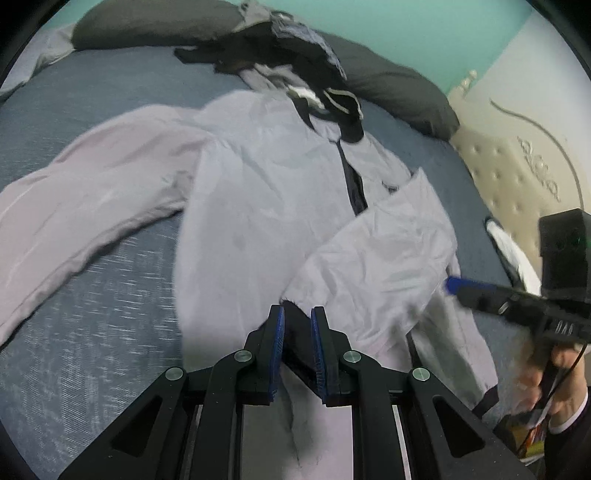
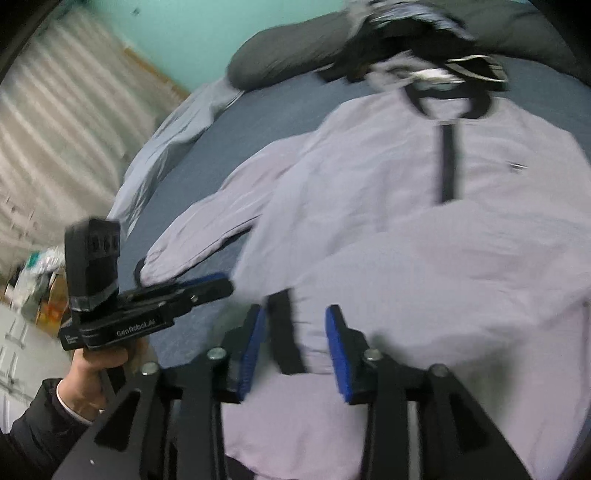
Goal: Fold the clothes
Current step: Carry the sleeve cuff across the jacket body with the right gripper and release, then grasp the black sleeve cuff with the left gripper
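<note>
Jacket (image 1: pixel 266 177), a pale lilac pullover with a dark collar and a short dark zip placket, is lying face up across the middle of the bed (image 1: pixel 96 295), collar toward the pillows (image 1: pixel 147 26) at the head end. It is looking thin, light and limp, probably a slick woven shell, so I judge it will be sliding on itself and slumping rather than holding a crease; pinching at the firmer dark cuffs or the hem band should be giving the surest hold. One sleeve (image 1: pixel 74 206) is stretching out flat toward the bed's left edge, while the other sleeve (image 1: pixel 388 251) is lying folded inward over the chest.

Bedding is a blue-grey textured sheet, soft under the cloth, with a heap of darker clothes (image 1: pixel 280 48) sitting by the pillows. A teal wall is rising behind the head end, and a quilted cream mattress side is showing past the bed's right edge.

Left hand-held gripper (image 1: pixel 297 325) is pinching the dark cuff (image 1: pixel 295 332) of the folded sleeve near the bed's near edge, its jaws nearly together on the cloth. Right hand-held gripper (image 2: pixel 295 332) is standing spread over a dark cuff band (image 2: pixel 284 332), its pads not pressing it.
</note>
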`<state>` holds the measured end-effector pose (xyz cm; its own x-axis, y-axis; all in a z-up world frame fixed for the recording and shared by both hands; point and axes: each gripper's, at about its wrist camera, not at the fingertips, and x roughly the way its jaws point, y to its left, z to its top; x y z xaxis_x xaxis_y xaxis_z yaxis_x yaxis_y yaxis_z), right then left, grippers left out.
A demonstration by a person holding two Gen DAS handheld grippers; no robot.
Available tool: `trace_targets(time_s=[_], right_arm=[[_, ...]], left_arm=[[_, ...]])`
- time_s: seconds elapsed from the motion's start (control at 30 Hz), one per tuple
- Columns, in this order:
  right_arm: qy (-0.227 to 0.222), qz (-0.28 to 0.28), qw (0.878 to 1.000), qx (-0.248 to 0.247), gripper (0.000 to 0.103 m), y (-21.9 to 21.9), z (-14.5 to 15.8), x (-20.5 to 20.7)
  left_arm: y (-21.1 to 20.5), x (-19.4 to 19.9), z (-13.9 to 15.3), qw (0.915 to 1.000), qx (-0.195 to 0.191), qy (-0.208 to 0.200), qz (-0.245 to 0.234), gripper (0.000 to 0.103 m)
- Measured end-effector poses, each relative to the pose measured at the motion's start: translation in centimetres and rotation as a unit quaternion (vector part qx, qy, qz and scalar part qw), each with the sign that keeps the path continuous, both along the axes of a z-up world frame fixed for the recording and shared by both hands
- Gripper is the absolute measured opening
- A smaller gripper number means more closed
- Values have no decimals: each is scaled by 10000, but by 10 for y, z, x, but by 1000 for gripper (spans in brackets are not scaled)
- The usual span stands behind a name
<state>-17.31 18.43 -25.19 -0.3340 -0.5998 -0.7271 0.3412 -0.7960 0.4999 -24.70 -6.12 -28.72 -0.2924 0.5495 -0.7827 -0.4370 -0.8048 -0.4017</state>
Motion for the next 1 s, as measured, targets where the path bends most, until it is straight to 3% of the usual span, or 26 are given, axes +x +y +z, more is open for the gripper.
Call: trace_targets(time_s=[0.17,0.37,0.53,0.7,1.0], right_arm=[[-147,-937,9955,-2,42,73,-15,-5],[-129,-1772,9840,-129,42,135,-34,4],[37,-2009,9793,-228,42,155,-42,16],[64,-1947,9803,-321,42,157,-55,26],[75,-2026,9782,-452,42,168,-67,30]], left_arm=[[11,-4,-19,9998,-33,-154,-74,23],[17,-5,-32,9995,-60,-227,-204,24],[15,-9,-34,9998,-69,-153,-79,25],[18,-12,-38,9993,-343,-125,-64,31],[20,-10,-49,9987,-432,-257,-57,34]])
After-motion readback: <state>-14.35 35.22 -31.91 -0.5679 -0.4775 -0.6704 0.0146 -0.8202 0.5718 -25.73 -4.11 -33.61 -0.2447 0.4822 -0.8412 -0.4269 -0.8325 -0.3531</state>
